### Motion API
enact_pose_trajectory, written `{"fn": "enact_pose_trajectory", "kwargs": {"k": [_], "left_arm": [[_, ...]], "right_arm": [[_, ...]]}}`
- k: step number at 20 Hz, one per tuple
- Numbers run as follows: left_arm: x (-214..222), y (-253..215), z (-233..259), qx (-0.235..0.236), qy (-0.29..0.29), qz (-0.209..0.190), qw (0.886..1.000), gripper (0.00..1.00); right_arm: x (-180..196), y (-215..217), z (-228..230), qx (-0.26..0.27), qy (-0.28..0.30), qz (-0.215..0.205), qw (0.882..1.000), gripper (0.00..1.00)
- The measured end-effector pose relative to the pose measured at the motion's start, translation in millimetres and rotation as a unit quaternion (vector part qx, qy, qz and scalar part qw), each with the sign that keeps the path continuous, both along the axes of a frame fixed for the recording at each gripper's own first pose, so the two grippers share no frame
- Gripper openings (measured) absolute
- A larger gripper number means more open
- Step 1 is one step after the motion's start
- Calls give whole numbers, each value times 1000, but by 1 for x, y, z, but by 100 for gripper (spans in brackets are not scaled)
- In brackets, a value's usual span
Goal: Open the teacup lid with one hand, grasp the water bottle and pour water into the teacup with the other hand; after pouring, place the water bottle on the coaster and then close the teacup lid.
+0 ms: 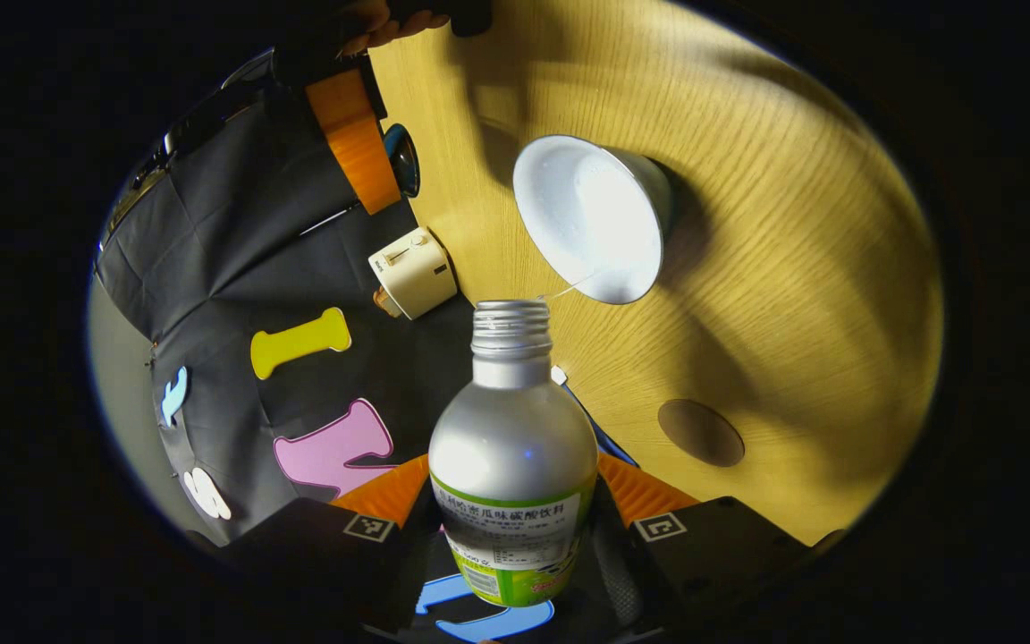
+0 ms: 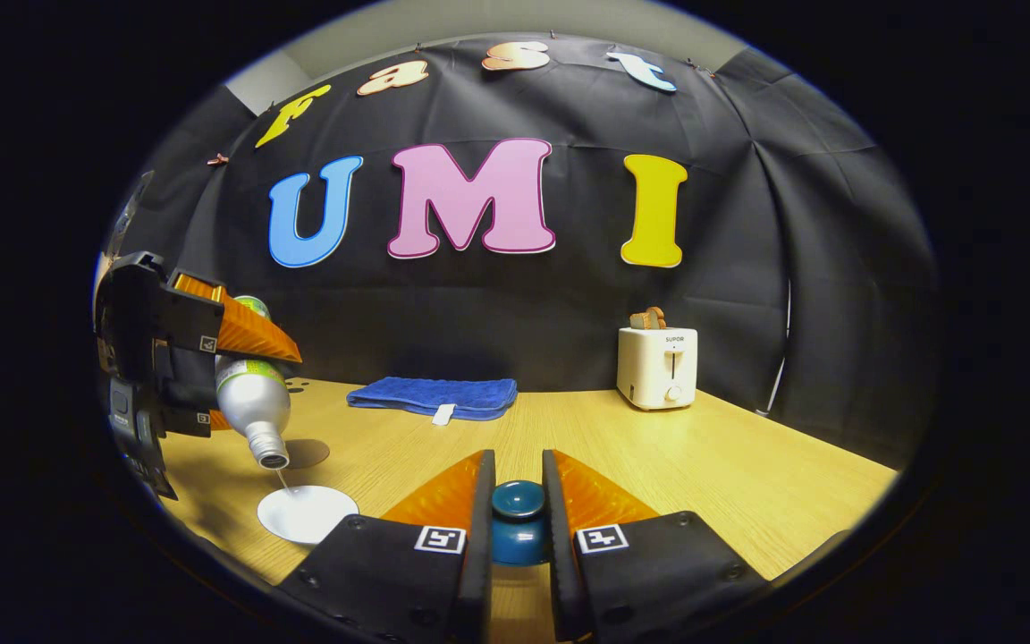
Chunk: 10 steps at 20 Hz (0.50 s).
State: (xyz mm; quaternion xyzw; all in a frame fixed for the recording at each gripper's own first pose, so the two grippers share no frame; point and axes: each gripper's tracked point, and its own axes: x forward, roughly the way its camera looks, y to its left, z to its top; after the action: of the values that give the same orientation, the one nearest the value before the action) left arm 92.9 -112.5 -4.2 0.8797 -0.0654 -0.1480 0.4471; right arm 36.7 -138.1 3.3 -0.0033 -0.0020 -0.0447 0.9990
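Left gripper (image 1: pixel 515 528) clamps the water bottle (image 1: pixel 513 447) low on its body, both fingers pressed against the labelled part. The bottle is uncapped, silver with a green-edged label, and tipped mouth-down toward the teacup (image 1: pixel 594 219). A thin stream of water (image 1: pixel 569 288) runs from the threaded neck to the cup's near rim. The cup is open, white inside, and stands on the wooden table (image 1: pixel 792 295). The label print is Chinese characters with a barcode; not read here.

The coaster (image 1: pixel 700 432), a brown round disc, lies bare on the table just beside the bottle, apart from the cup.

In the right gripper view, the right gripper (image 2: pixel 518 514) has its fingers closed in on the teacup lid (image 2: pixel 517 523), a dark teal lid with a round knob, held up off the table between both fingers. Same view: bottle (image 2: pixel 256 407) tilted down over the teacup (image 2: pixel 307 513) at far left, coaster (image 2: pixel 308 453) behind the cup.

The other gripper (image 1: pixel 356 134) and the hand (image 1: pixel 385 22) holding it show at the top of the left gripper view.

A white toaster (image 2: pixel 657 368) stands near the back wall with bread in the slot and small writing on the front. A blue folded cloth (image 2: pixel 433 396) with a white tag lies at the back of the table. Square black-and-white marker tags sit on both grippers' finger mounts.
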Motion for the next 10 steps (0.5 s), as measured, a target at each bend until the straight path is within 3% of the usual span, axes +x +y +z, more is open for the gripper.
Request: {"fn": "enact_pose_trajectory", "kwargs": {"k": [10], "left_arm": [[0, 2, 1, 0, -6, 3, 1000, 82]], "right_arm": [[1, 0, 0, 0, 0, 0, 1000, 31]]}}
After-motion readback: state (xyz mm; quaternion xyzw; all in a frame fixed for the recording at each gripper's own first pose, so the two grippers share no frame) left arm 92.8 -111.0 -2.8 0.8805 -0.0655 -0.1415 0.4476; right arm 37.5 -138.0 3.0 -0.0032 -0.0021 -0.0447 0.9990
